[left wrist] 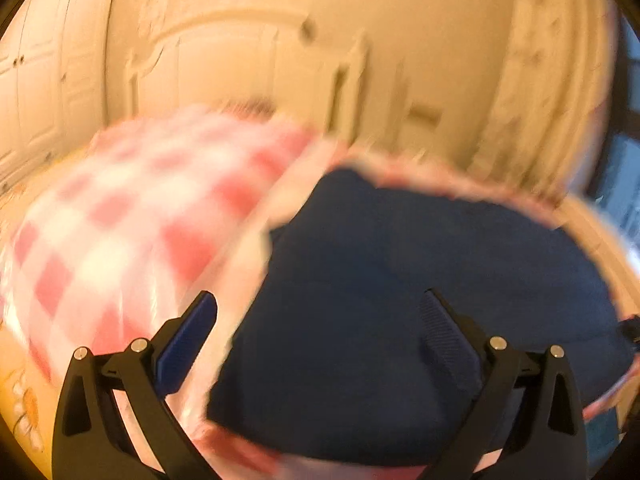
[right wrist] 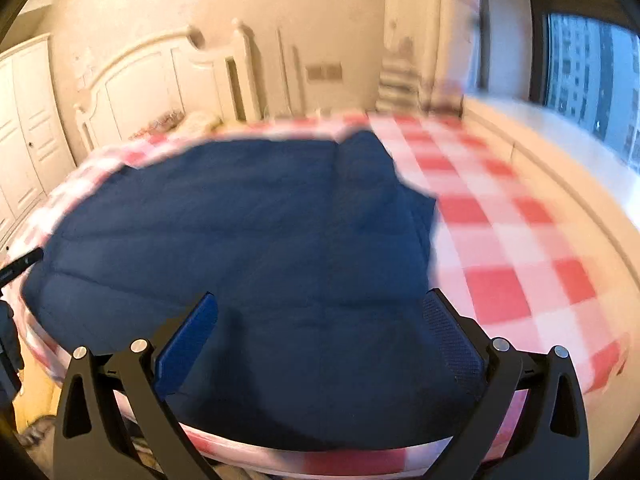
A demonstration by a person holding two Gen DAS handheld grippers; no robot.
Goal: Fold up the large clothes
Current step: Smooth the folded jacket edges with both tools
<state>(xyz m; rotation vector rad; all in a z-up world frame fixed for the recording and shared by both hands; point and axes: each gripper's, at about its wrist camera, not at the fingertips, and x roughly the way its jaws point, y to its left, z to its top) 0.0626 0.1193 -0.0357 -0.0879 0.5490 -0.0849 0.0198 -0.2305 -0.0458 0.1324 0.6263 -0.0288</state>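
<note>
A large navy blue quilted garment [right wrist: 248,240] lies spread on a bed with a red and white checked cover [right wrist: 500,248]. In the left wrist view the same garment [left wrist: 400,300] fills the lower right, the checked cover [left wrist: 120,232] the left. My left gripper [left wrist: 320,300] hangs open above the garment's left edge, nothing between its blue pads. My right gripper [right wrist: 320,300] is open too, over the garment's near part, holding nothing. Both views are blurred by motion.
A cream headboard [right wrist: 152,80] and cream wardrobe doors [right wrist: 20,128] stand at the far side of the bed. A window [right wrist: 592,80] and a pale sill [right wrist: 560,152] run along the right. A dark object [right wrist: 20,266] pokes in at the left edge.
</note>
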